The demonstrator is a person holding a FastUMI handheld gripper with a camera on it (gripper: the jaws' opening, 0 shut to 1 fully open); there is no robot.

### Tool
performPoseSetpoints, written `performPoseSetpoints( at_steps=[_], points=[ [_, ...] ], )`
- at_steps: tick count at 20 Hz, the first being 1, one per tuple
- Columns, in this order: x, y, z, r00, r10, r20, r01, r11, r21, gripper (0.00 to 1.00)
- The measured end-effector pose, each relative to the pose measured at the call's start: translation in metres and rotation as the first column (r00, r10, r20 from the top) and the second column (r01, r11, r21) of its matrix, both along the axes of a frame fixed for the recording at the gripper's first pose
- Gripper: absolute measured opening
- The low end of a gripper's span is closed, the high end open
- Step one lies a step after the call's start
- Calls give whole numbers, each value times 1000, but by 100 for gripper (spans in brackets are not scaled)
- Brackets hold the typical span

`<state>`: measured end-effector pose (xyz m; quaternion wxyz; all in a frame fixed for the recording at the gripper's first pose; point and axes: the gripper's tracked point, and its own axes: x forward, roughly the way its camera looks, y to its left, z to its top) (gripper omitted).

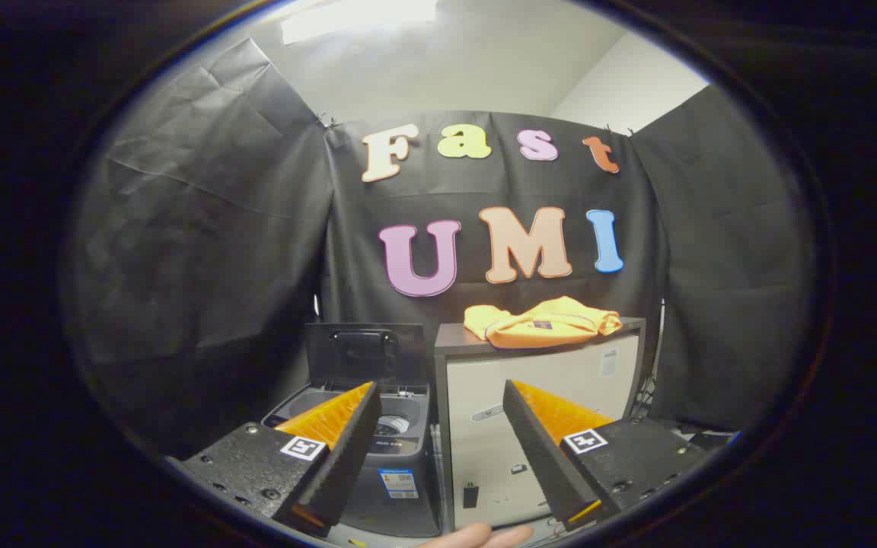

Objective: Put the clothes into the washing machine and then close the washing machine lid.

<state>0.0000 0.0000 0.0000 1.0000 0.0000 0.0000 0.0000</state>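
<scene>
One bundle of clothes (pixel 542 323), bright orange-yellow and loosely crumpled with a small dark patch on its front fold, lies on top of a pale cabinet (pixel 537 411) well beyond the gripper (pixel 438 396). The gripper's fingers stand wide apart, holding nothing. To the cabinet's left sits a small grey washing machine (pixel 389 457), its dark lid (pixel 353 355) raised upright at the back. A fingertip (pixel 476 537) shows below the fingers.

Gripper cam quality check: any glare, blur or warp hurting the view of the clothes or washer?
Gripper view: bright ceiling light above, no glare on the clothes; washer dim but legible with its lid up; fisheye bends the edges; open gripper fingers close and slightly soft.
</scene>
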Motion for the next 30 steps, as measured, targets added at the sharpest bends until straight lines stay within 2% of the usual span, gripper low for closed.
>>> performPoseSetpoints(
  at_steps=[21, 25, 30],
  points=[
    [4, -6, -7, 999, -44, -22, 44, 999, -16, 98],
    [25, -20, 0, 996, -84, -44, 83, 996, -25, 98],
    [71, -40, 8, 988, -119, -99, 114, 992, -50, 98]
  ],
)
